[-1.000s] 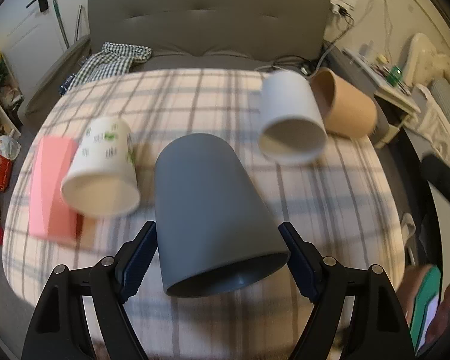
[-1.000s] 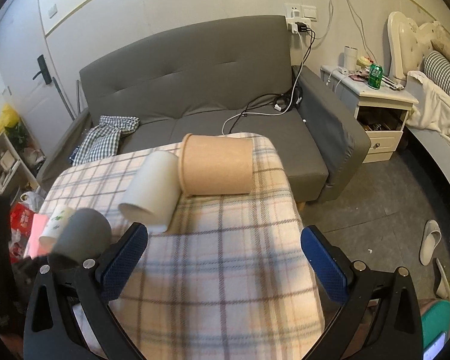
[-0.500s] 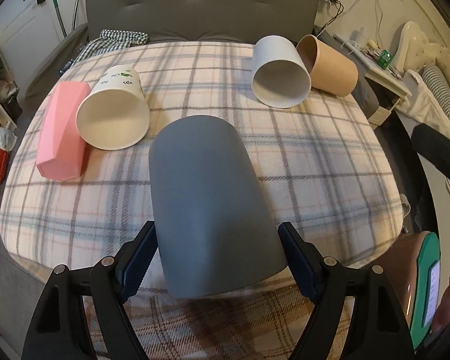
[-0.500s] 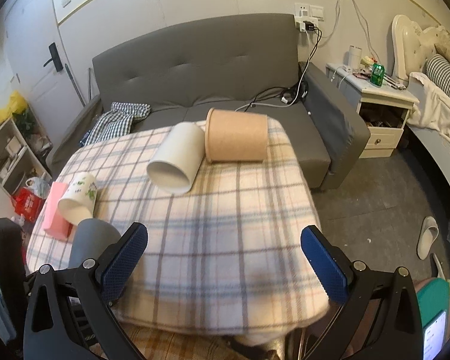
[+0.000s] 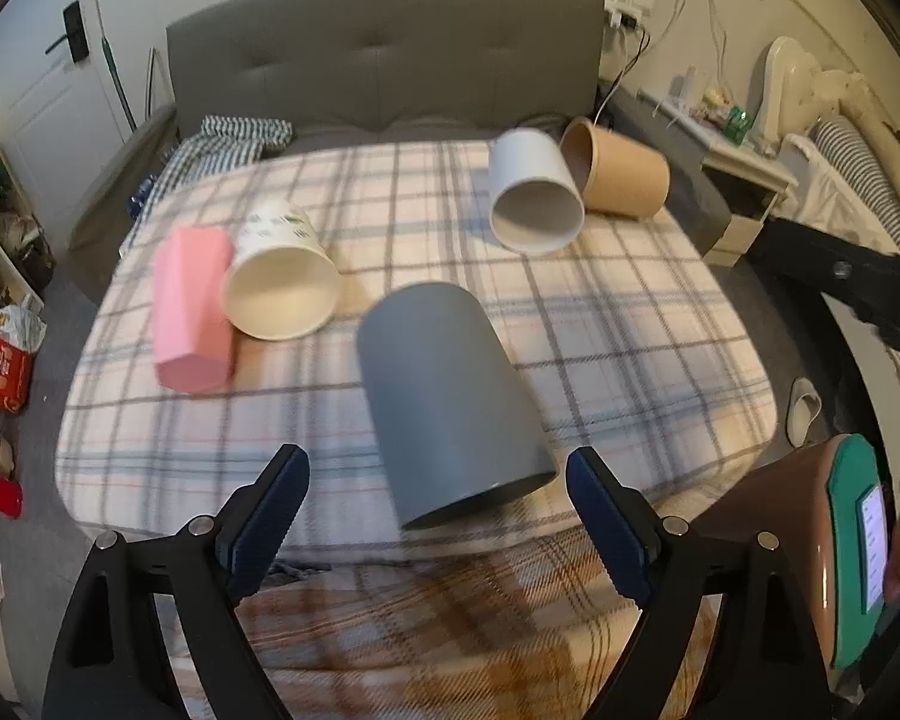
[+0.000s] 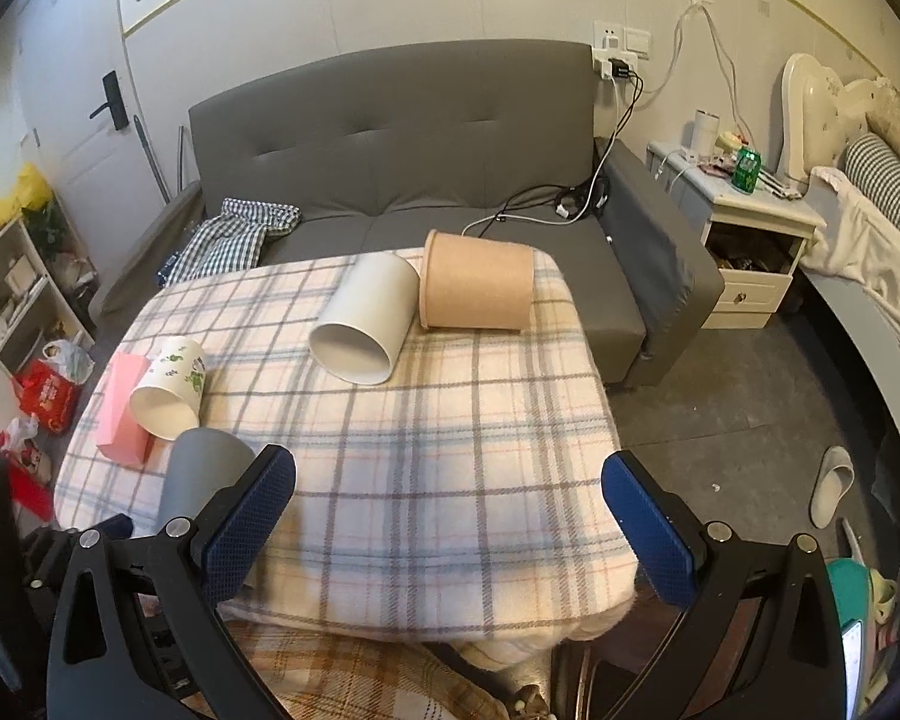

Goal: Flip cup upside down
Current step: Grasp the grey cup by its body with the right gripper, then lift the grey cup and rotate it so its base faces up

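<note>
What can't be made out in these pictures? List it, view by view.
1. Rim of the grey cup, left wrist view: blurred by motion and turned toward the plaid cloth; whether it sits flat cannot be told.
2. The grey cup's lower part, right wrist view: behind a finger of the right claw.
3. Pink box, both views: one side hidden by the printed cup.
4. Green device, left wrist view: cut off by the edge, screen text too small.
</note>
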